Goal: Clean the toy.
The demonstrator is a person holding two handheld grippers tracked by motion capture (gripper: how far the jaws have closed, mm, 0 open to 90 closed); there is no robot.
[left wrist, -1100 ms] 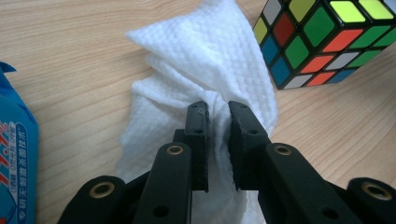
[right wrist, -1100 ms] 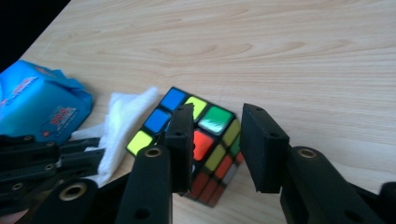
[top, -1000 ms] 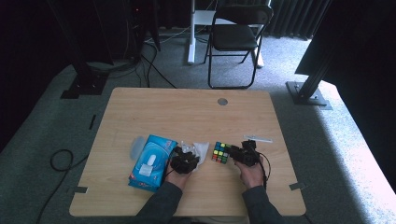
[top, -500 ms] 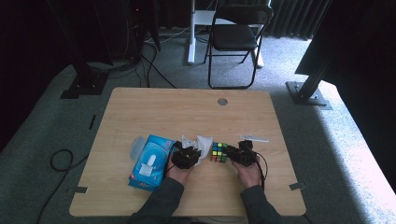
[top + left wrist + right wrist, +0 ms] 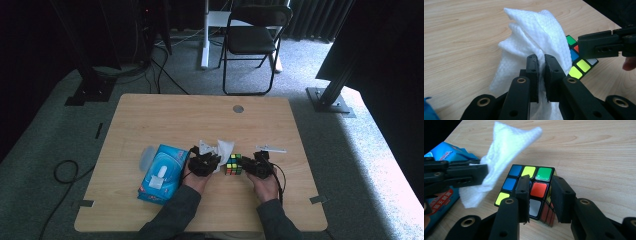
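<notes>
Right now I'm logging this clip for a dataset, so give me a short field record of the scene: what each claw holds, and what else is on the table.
left claw: shut on white tissue, which is bunched and rises above the jaws
right claw: shut on puzzle cube, gripping one corner
cube position: on the wooden table, just right of the tissue
tissue pack: blue, lying flat to the left of the left claw
other: small white strip beyond the right claw
</notes>
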